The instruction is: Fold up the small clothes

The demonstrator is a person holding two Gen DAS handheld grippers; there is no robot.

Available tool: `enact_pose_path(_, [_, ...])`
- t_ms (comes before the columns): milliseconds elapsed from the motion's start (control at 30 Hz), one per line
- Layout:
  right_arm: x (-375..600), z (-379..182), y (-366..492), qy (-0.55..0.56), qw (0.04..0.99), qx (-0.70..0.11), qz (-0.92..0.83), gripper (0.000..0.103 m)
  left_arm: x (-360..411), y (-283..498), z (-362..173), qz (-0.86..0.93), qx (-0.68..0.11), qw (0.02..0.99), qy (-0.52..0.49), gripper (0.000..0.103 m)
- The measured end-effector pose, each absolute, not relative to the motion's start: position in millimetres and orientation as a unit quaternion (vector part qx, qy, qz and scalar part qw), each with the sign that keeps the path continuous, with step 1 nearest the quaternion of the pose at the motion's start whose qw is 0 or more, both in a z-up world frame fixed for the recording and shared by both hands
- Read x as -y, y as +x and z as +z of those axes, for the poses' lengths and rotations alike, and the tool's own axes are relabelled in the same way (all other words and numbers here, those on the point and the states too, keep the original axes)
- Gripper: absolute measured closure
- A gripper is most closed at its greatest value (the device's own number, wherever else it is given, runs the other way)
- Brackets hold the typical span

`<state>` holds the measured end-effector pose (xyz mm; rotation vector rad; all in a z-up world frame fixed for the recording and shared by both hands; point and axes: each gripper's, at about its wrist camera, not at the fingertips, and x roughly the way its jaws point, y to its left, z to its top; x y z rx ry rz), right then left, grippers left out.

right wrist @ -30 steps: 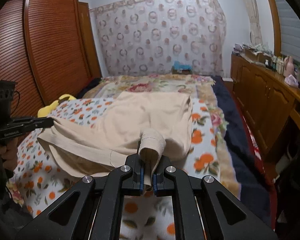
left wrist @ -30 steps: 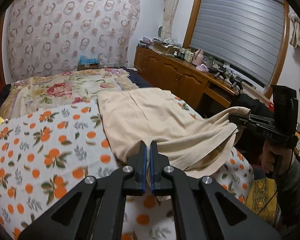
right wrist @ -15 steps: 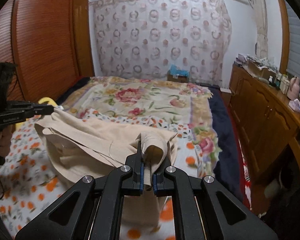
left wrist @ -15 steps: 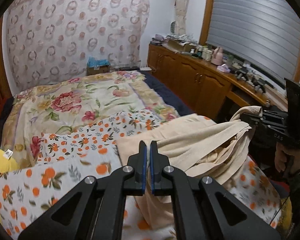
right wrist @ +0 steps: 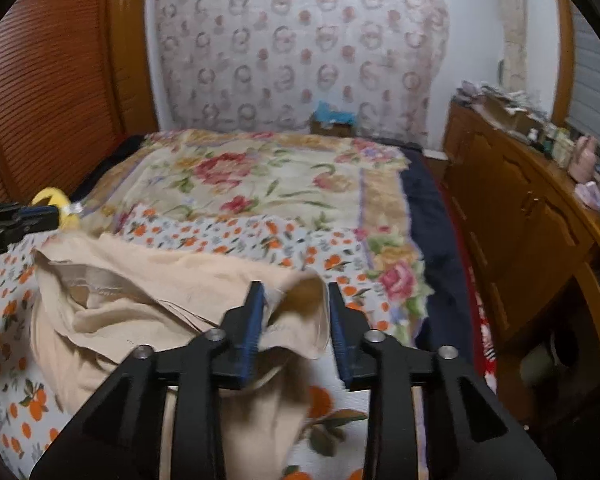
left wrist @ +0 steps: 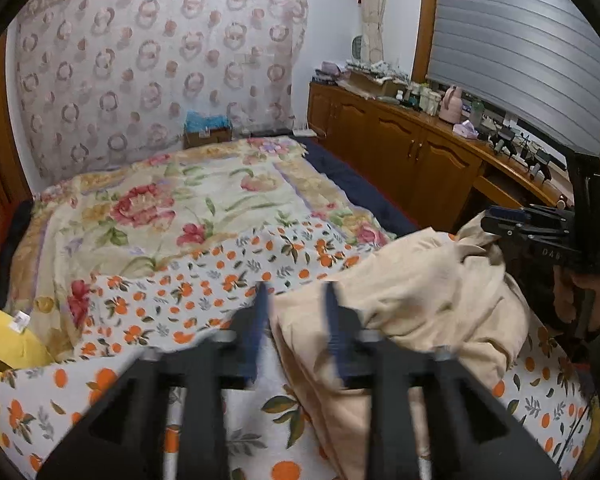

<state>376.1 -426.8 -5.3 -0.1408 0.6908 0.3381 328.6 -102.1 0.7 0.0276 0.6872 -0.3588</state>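
Note:
A beige garment (left wrist: 420, 288) (right wrist: 160, 292) lies bunched and doubled over on the orange-print sheet (left wrist: 180, 292) at the near end of the bed. My left gripper (left wrist: 296, 312) is at the garment's left edge. Its jaws are opening, with a strip of beige cloth loose between them. My right gripper (right wrist: 296, 304) is at the other corner, also opening. A curled fold of cloth sits between its pads, resting against the left one, not pinched. Each gripper shows in the other's view, the right gripper (left wrist: 488, 216) held by a hand and the left gripper (right wrist: 54, 214) at the frame edge.
A floral blanket (left wrist: 180, 200) covers the far half of the bed. A yellow soft toy (left wrist: 4, 340) (right wrist: 56, 200) lies at the bed's left side. A wooden cabinet (right wrist: 520, 220) with clutter on top runs along the right, and a slatted wardrobe (right wrist: 52, 80) stands on the left.
Both grippers drew the garment's far edge back toward the near end of the bed, doubling it over. Both then went from shut on the cloth to parted jaws, and the cloth slumped.

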Motion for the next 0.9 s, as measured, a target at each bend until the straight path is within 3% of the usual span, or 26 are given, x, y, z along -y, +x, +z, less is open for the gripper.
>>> enact_pose_path(200, [442.5,6.0,354.2,-0.074,0.926,-0.322,0.182,0.059,90.5,307.5,-0.7,-0.186,-0.348,0.919,0.02,0.053])
enact_pose_path(400, [445.0,-15.6,341.1,-0.098,0.908,-0.351,0.207,0.056,96.0,292.5,-36.1,-0.207,-0.401,0.892,0.037,0.053])
enact_pose_path(733, [427.6,-43.0,381.4,-0.085,0.885,-0.38,0.254,0.056,128.1,326.2,-51.1,-0.199,-0.422,0.883,0.054,0.053])
enact_pose_path(800, [427.4,-45.0,390.9,-0.077,0.884,-0.379,0.262,0.06,132.0,335.8,-48.6,-0.195,-0.419,0.885,0.052,0.053])
enact_pose_path(900, [430.5,-42.6,399.0,-0.062,0.885,-0.369,0.277,0.082,132.8,349.6,-44.3,-0.184,-0.411,0.892,0.043,0.053])
